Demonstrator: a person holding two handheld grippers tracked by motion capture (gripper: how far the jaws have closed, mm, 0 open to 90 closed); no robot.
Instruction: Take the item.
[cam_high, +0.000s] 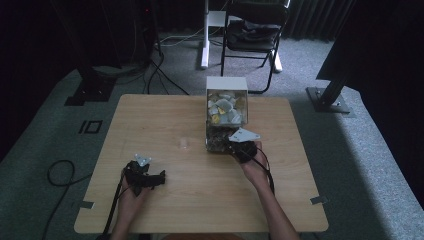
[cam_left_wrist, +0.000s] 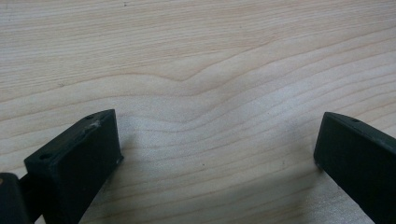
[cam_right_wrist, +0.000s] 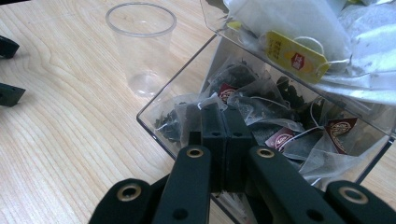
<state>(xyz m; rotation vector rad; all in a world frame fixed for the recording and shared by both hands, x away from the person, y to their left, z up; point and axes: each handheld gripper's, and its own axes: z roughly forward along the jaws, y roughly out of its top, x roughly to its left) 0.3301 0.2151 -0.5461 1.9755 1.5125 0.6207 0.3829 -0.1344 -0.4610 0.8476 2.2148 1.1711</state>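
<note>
A clear plastic box (cam_high: 226, 115) of tea bags stands at the table's far middle. My right gripper (cam_high: 231, 143) reaches into its low front opening. In the right gripper view its jaws (cam_right_wrist: 219, 111) are pressed together, tips down among dark tea bags with red tags (cam_right_wrist: 280, 137), pinching a thin white bag edge. Above them lie bags with a yellow tag (cam_right_wrist: 294, 53). An empty clear plastic cup (cam_right_wrist: 140, 46) stands upright left of the box (cam_right_wrist: 180, 91). My left gripper (cam_high: 159, 177) rests on the table near the front left, open over bare wood (cam_left_wrist: 217, 149).
The wooden table (cam_high: 165, 120) has bare room to the left of the cup (cam_high: 184, 144) and along its front. A black chair (cam_high: 252, 30) and stand legs are on the carpet beyond the table. Cables trail off the front left.
</note>
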